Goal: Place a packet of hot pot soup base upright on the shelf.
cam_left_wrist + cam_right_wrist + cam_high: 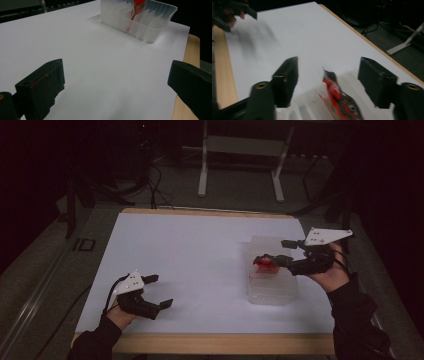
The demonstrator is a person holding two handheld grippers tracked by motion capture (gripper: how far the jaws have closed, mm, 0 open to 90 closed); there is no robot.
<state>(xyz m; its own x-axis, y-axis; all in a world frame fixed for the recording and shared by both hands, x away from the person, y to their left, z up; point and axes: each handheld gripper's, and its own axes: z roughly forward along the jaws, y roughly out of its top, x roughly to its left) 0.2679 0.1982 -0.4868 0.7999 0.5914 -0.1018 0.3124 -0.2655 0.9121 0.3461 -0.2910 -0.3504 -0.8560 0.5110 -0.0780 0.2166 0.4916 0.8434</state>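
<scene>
Translucent plastic forms the slotted bin (271,285) at the right of centre in the high view, sitting on the white sheet that covers the bench (200,265). A red packet (266,264) stands upright in one of its slots, roughly midway along the bin. The right gripper (272,251) hovers over it with its fingers spread wide and nothing held; in the right gripper view the packet rises between the two black fingers (287,75) without touching either. The left gripper (159,291) rests low at the lower left of the high view, well apart from the bin, its fingers also wide open and empty.

If the packet has just been dropped in, the hand should lift straight up so a finger does not snag its top edge; if it is about to be picked, the fingers should centre on the packet's upper edge before closing. Which of the two applies cannot be told.

The right gripper view is blurred, so the packet's print is unreadable, and the bin's dividers are hard to count.
</scene>
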